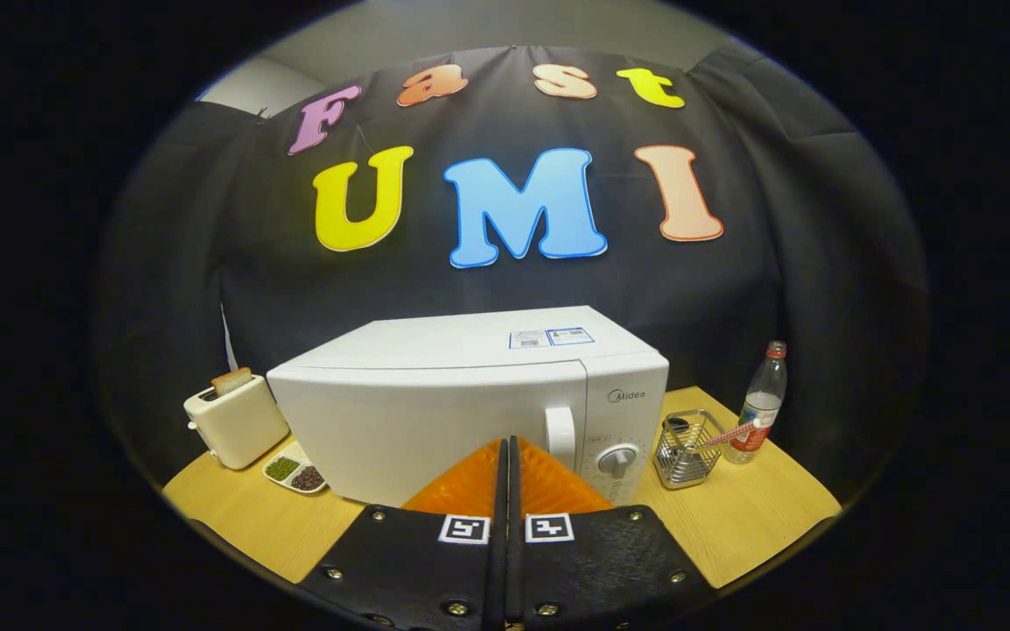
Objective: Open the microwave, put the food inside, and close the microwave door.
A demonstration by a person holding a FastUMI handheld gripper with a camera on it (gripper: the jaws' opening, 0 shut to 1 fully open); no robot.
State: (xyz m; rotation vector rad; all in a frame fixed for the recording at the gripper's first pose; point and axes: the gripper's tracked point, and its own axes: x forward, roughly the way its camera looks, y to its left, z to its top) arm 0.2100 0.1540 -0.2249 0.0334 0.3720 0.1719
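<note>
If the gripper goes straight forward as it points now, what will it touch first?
Most likely the closed microwave door, left of its handle. The gripper has its fingers pressed together, holding nothing. Depth is hard to judge.

Glossy plastic microwave [435,412], wooden table [733,517], wire-metal basket [689,451], matt cloth wall [207,263]

The gripper [508,456] has two flat, wedge-shaped fingers [470,486] with a ribbed surface, pressed together tip to tip with nothing between them. Each sits on a black textured plate [408,561] fastened with silver screws [458,607] and bearing a square black-and-white marker [465,528].
</note>
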